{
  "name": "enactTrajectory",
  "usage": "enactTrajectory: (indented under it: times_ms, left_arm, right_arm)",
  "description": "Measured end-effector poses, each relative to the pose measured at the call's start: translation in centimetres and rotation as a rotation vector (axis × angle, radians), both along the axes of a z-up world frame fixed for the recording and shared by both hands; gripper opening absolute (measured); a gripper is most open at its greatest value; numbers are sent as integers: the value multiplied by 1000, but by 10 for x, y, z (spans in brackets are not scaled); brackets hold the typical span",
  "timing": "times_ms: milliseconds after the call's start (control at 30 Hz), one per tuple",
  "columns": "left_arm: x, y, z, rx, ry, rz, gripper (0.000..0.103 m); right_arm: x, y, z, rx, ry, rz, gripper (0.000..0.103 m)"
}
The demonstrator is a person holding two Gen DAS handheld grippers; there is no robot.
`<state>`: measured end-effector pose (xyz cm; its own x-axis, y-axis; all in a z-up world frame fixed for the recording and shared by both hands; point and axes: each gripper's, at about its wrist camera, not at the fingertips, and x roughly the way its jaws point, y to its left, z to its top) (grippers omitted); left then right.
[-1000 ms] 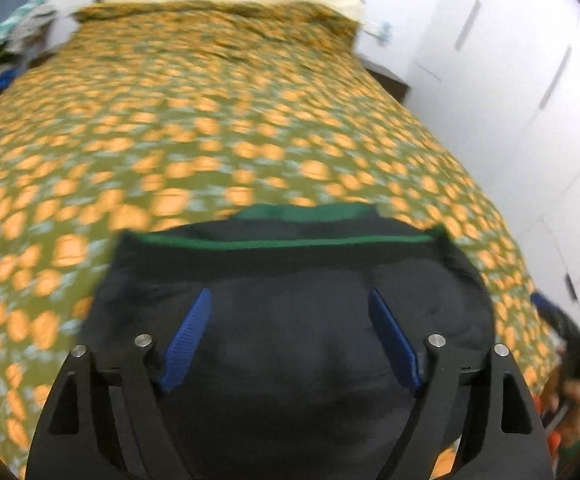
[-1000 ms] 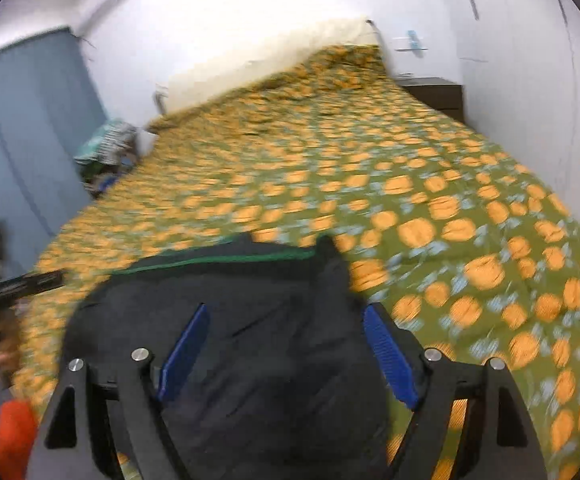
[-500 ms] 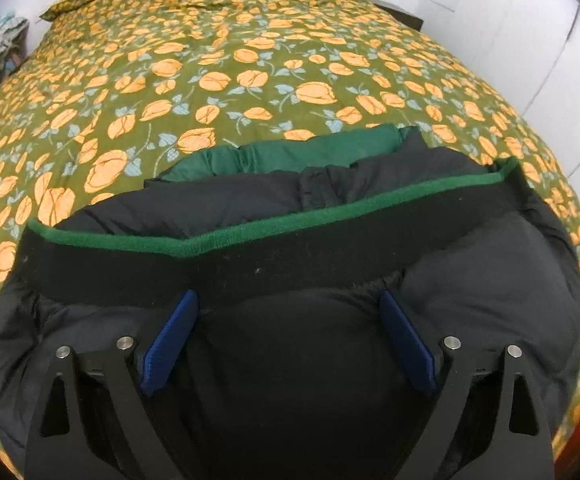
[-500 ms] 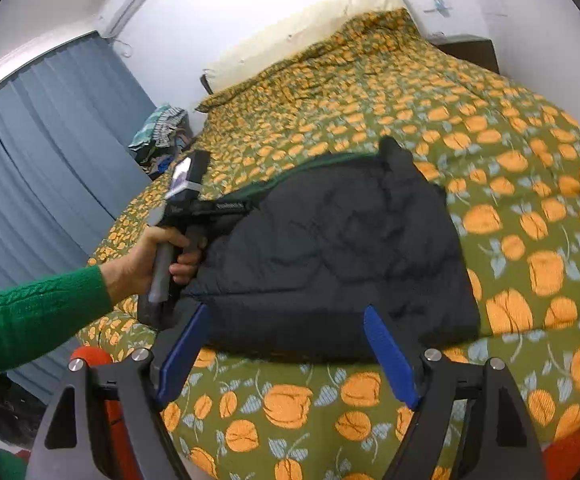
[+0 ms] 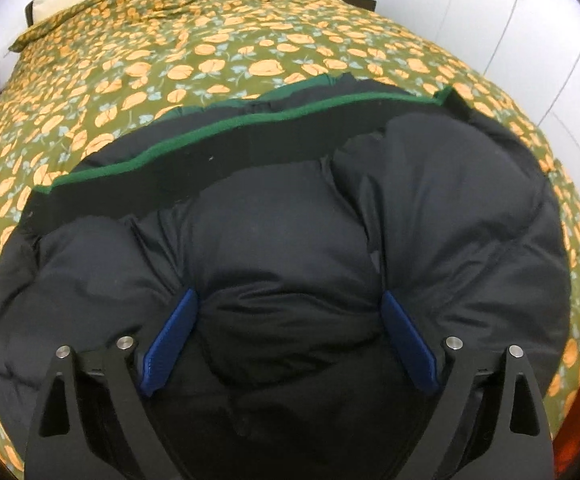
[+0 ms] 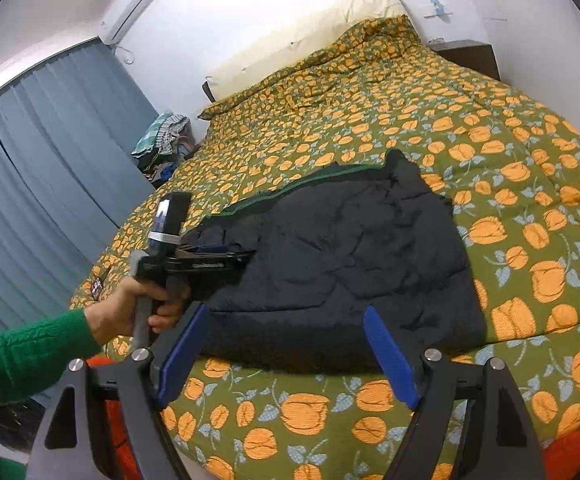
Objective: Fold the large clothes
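A black puffer jacket (image 6: 342, 252) with green trim lies folded into a compact block near the foot of the bed (image 6: 510, 152). In the left wrist view the jacket (image 5: 290, 232) fills the lower frame, and my left gripper (image 5: 288, 304) is open with its blue pads pressed down into the puffy fabric at the jacket's near left edge. The same gripper shows in the right wrist view (image 6: 246, 254), held by a hand in a green sleeve. My right gripper (image 6: 286, 320) is open and empty, held back from the jacket's near edge above the bedspread.
The bedspread (image 5: 210, 48) is green with orange flowers. A pillow (image 6: 310, 36) lies at the head. Blue curtains (image 6: 42, 152) hang left, with a pile of clothes (image 6: 162, 140) beside them. White wardrobe doors (image 5: 530, 40) stand right. A dark nightstand (image 6: 466, 54) stands at the far corner.
The right gripper drew back from the jacket toward the bed's foot. The left gripper came down lower and closer on the jacket's left edge, with its pads now sunk into the fabric.
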<state>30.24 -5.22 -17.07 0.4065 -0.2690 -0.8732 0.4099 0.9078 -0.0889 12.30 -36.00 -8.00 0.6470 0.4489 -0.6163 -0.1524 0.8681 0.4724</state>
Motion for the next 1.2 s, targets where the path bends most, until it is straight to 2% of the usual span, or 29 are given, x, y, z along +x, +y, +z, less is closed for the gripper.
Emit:
enactTrajectory:
  times_ms: [100, 267, 400, 533, 700, 800, 867, 933, 1000, 1100, 1200]
  left_arm:
    - [-8, 1, 9, 8, -3, -5, 90]
    - [-63, -1, 27, 24, -44, -104, 90]
    - [-92, -3, 12, 67, -57, -115, 90]
    - [-93, -8, -2, 92, -80, -91, 91]
    - [-114, -5, 15, 68, -74, -86, 89]
    - [-131, -11, 2, 137, -115, -110, 90]
    - [-133, -15, -6, 154, -120, -104, 93]
    - [-135, -16, -3, 156, -111, -93, 92]
    - [-137, -13, 6, 135, -84, -92, 92]
    - [-139, 2, 30, 28, -49, -70, 92]
    - [-132, 9, 53, -56, -53, -40, 92]
  right_arm:
    - [-3, 5, 5, -3, -11, 10, 82]
    - [-15, 1, 9, -20, -16, 12, 82]
    - [-20, -5, 5, -11, -4, -3, 82]
    - [-17, -8, -5, 17, 31, -25, 82]
    - [-24, -6, 4, 10, 5, -25, 82]
    - [-29, -8, 7, 1, -7, -26, 82]
    - [-27, -12, -2, 8, 12, -32, 82]
    - [-21, -17, -17, 8, 64, -64, 82]
    - [-18, -25, -28, 12, 94, -103, 82]
    - [-11, -50, -36, 41, 119, -179, 82]
    - [8, -82, -45, 96, 142, -230, 82]
